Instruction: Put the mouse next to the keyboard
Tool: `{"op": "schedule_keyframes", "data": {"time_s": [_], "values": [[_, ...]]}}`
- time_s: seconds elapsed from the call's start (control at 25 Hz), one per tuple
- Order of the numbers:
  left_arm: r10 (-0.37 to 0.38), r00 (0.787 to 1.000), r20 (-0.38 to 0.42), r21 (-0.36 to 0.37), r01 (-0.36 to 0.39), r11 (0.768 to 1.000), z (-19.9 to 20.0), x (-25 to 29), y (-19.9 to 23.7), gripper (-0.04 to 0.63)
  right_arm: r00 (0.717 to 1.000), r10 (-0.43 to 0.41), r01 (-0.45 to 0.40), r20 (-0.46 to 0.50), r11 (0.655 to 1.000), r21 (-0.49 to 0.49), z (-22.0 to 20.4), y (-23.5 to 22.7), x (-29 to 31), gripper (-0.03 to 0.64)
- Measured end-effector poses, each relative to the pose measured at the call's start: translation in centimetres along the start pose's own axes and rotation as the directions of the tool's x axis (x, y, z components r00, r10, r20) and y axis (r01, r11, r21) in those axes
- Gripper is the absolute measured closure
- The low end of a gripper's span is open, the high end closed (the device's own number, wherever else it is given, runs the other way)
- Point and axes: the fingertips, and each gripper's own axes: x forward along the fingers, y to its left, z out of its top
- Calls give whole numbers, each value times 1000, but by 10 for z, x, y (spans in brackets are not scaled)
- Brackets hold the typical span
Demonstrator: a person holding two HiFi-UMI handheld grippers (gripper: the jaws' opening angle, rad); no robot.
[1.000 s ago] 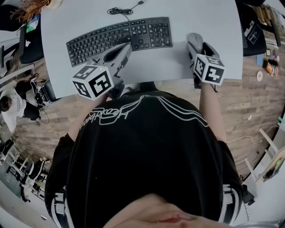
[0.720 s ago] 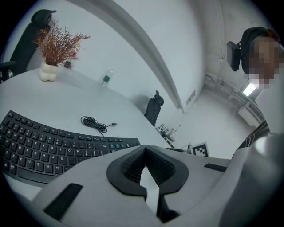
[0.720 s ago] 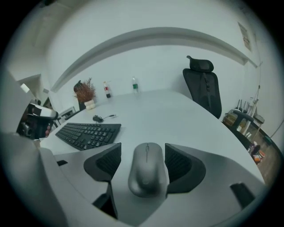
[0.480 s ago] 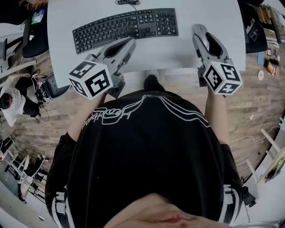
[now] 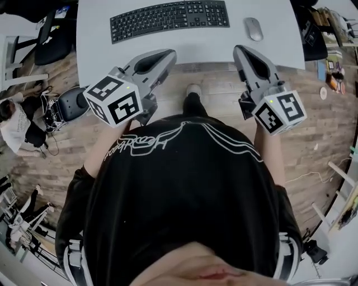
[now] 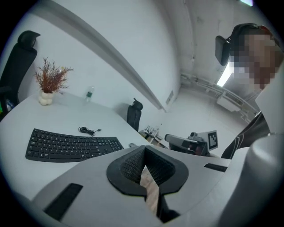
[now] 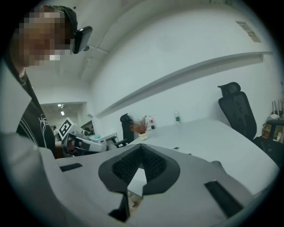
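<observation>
The grey mouse [image 5: 253,29] lies on the white table [image 5: 268,47], just right of the black keyboard [image 5: 168,17] and level with its number pad. Nothing touches it. My right gripper [image 5: 239,51] hovers near the table's front edge, short of the mouse, with its jaws shut and empty. In the right gripper view the gripper [image 7: 140,166] has its pads together with nothing between them. My left gripper [image 5: 168,54] is also pulled back at the front edge, below the keyboard [image 6: 71,145], shut and empty [image 6: 145,164].
A loose black cable [image 6: 88,130] lies behind the keyboard. A potted dry plant [image 6: 51,84] and a water bottle [image 6: 88,94] stand at the table's far side. An office chair [image 5: 45,33] stands left of the table, and a seated person [image 5: 14,120] is further left on the wooden floor.
Both grippers have drawn back from the table toward the body. The right gripper has come off the mouse, which now lies free beside the keyboard, and its jaws have shut.
</observation>
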Motion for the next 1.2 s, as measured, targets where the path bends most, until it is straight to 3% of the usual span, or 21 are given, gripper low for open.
{"op": "schedule_keyframes", "data": {"time_s": [0.2,0.4,0.64,0.88,1.2], "values": [[-48,999,15,108,47,993,-14,-50,-46,589,997,78,-79,-16,995,-68,-12,84,-35,609],[-84,996,35,176,76,981,-28,-88,-83,589,995,95,-97,-26,990,-101,-21,131,-69,607],[-77,997,31,211,68,975,-48,-119,-109,589,997,71,-72,-26,996,-47,-35,159,-89,607],[-92,996,4,224,89,970,-69,-140,-130,589,997,62,-64,-43,997,-52,-52,188,-100,607],[-116,993,-21,227,117,967,-80,-143,-146,589,999,11,-12,-37,1000,-22,-62,189,-118,607]]}}
